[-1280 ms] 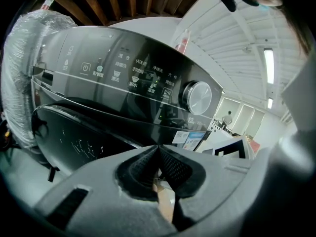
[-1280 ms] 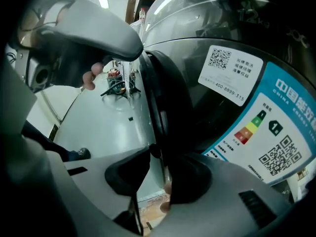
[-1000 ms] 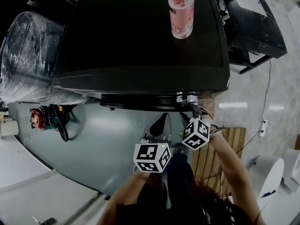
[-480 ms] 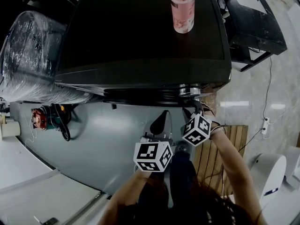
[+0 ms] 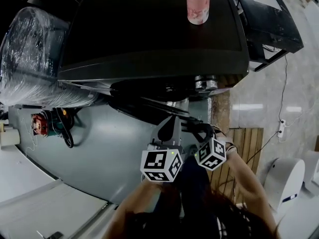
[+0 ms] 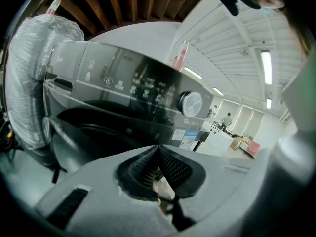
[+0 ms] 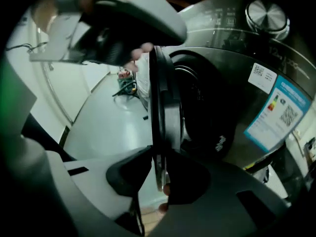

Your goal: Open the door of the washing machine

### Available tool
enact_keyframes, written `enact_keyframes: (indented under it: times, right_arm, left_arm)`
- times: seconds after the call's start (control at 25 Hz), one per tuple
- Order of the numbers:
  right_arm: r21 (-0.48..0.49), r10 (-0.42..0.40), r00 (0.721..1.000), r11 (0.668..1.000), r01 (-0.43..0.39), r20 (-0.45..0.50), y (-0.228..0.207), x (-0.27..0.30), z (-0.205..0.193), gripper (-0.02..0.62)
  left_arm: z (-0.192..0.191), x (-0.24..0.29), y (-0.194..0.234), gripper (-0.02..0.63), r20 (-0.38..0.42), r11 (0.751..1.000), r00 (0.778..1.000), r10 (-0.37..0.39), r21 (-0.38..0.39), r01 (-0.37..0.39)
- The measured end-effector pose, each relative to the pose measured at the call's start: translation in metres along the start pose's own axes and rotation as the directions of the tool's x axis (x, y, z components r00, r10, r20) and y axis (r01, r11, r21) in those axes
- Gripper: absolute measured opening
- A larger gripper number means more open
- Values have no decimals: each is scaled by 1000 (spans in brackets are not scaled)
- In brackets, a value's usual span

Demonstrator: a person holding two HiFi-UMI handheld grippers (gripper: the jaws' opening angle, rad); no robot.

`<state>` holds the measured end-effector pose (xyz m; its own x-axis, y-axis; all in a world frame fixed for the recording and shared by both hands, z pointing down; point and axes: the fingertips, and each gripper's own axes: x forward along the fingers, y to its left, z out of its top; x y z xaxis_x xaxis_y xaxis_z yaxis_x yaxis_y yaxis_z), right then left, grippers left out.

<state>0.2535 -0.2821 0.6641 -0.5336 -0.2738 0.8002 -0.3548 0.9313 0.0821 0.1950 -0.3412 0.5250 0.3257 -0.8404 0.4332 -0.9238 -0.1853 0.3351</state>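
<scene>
**Spotter:** Head view is up. Where's the door?

**Me:** I see the door (image 5: pixel 144 108) ajar off the front of the washing machine (image 5: pixel 149 29), its free edge swung out toward five o'clock.

**Spotter:** Your right side?

**Me:** My right gripper (image 7: pixel 159 164) has that free edge between its jaws. They have just been closing and are clamped on the door's rim.

**Spotter:** Left?

**Me:** My left gripper (image 6: pixel 158 149) is clenched on nothing, tips together. It hangs just beside the right one, at its nine o'clock, facing the control panel (image 6: pixel 123 83) and its dial (image 6: pixel 190 103).

**Spotter:** Anything else?

**Me:** A pink bottle (image 5: pixel 198 6) stands on the machine's top at one o'clock. A plastic-wrapped bundle (image 5: pixel 30 54) sits beside the machine at nine o'clock.
</scene>
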Motion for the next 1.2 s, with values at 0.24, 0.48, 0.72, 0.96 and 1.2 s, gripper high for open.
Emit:
enact_keyframes:
  times: [0.24, 0.48, 0.72, 0.96, 1.2]
  right_arm:
    - [124, -106, 994, 987, 101, 33, 45, -3, -4, 87]
    - [164, -181, 983, 970, 181, -13, 60, -4, -1, 91]
    - [207, -211, 977, 955, 214, -36, 91, -3, 0, 89]
    - [236, -216, 973, 944, 229, -79, 119, -1, 1, 87]
    - [232, -205, 974, 947, 222, -96, 144, 5, -7, 80]
  left_arm:
    - [-20, -48, 1, 12, 4, 1000, 1000, -23, 9, 23]
    - [-45, -97, 21, 12, -9, 999, 1000, -26, 27, 26]
    - [-62, -139, 42, 12, -11, 1000, 1000, -14, 21, 14]
    - [-72, -176, 49, 12, -7, 1000, 1000, -14, 18, 14]
    - [-82, -199, 57, 12, -3, 1000, 1000, 29, -10, -29]
